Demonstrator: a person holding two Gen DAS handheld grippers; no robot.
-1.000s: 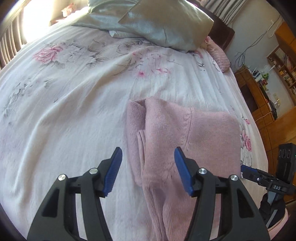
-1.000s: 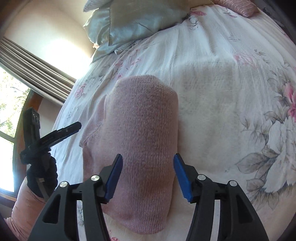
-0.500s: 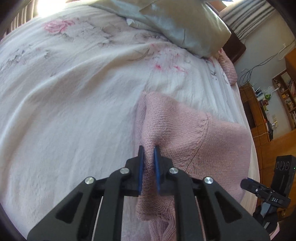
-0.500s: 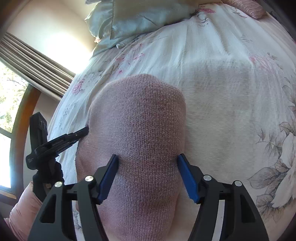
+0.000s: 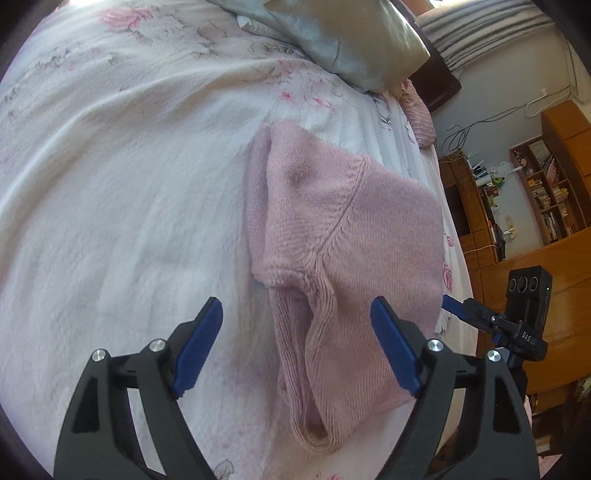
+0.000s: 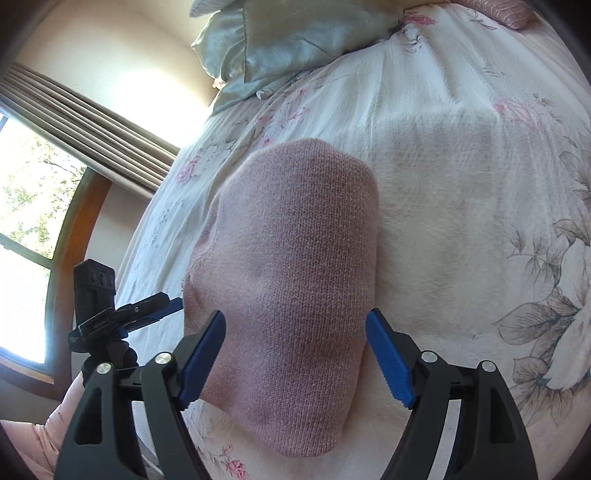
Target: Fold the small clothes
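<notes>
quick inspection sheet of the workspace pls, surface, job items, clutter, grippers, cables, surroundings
surface: bed with white floral bedspread, lightly rumpled
job's things: pink knit garment lying folded on the bedspread, ribbed sleeve trailing toward the camera
clutter: silky pillows at the head of the bed
grippers: left gripper open over the sleeve; right gripper open, straddling the garment, nothing held
cables: wires on the far wall
surroundings: wooden shelving, curtained window

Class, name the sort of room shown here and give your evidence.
Most likely a home bedroom: a floral bedspread covers a bed, satin pillows lie at its head, and wooden bookshelves line the wall.
</notes>
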